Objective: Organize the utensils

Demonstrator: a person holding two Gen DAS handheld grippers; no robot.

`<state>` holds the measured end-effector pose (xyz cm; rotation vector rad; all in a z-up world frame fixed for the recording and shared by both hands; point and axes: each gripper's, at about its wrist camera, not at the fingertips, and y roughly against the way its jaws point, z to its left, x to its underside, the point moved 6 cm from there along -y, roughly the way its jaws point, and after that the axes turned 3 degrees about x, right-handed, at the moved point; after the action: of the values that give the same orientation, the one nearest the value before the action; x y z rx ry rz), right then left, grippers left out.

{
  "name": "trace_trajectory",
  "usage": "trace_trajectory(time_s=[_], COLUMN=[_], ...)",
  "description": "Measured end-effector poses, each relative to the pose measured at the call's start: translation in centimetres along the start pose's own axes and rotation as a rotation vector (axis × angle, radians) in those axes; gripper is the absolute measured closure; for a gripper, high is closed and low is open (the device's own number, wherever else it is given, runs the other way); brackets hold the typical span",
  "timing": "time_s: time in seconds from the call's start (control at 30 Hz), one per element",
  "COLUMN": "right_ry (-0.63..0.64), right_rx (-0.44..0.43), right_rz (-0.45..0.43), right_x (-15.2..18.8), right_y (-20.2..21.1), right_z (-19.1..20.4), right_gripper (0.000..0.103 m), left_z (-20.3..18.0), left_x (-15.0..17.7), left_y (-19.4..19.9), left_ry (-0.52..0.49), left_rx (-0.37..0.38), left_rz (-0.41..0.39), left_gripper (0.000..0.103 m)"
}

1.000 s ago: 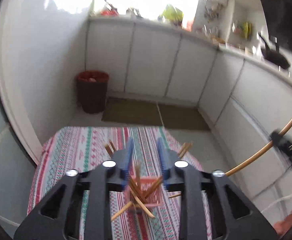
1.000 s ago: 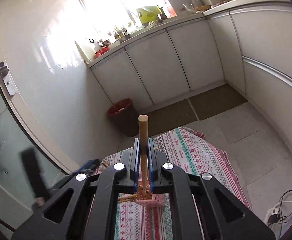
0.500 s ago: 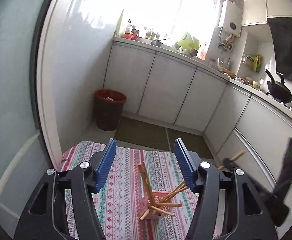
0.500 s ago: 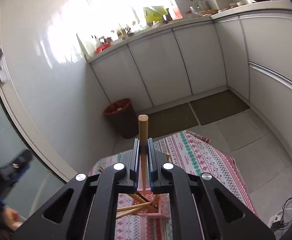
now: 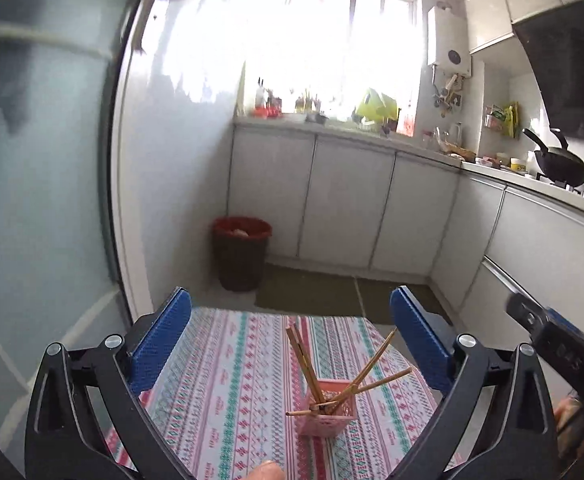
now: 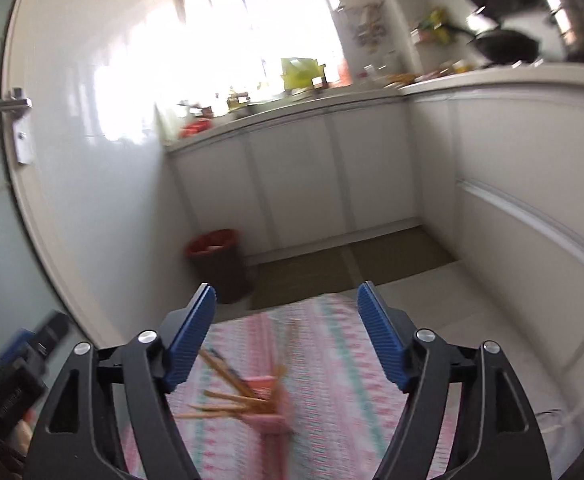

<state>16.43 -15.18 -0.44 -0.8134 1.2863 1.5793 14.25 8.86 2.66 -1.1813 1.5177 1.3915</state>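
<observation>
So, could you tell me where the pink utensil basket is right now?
The pink utensil basket stands on the striped tablecloth, low in both wrist views, chopsticks poking out.

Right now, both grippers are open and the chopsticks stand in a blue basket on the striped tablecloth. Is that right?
Not quite: the basket is pink, not blue, as the left wrist view shows. The chopsticks stand in it on the striped tablecloth, and both grippers are open.

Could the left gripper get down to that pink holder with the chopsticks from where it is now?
Probably yes. The left gripper, its jaws just opened wide and empty, sits above the pink holder with nothing between, though chopsticks splay out of it.
</observation>
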Motion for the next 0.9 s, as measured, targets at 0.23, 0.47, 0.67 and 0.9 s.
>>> trace_trajectory(time_s=[0.23,0.47,0.67,0.9], right_ry=[-0.011,0.025,0.005,0.006], right_rx=[0.121,0.195,0.217,0.214], right_rz=[0.030,0.092,0.090,0.102], right_x=[1.8,2.5,2.3,2.8], right_y=[2.7,3.1,2.9,2.6], right_z=[-4.3,-6.1,-7.1,-7.1], right_gripper=[0.007,0.007,0.007,0.007], left_z=[-3.3,-6.5,-6.5,-6.5], left_x=[1.6,3.1,3.6,3.6], left_y=[1.2,1.3,0.7,0.5], left_ry=[0.004,-0.109,-0.101,-0.092], left_rx=[-0.010,-0.039,-0.053,-0.049], left_rz=[0.011,0.034,0.054,0.066], left_gripper=[0.007,0.007,0.007,0.007])
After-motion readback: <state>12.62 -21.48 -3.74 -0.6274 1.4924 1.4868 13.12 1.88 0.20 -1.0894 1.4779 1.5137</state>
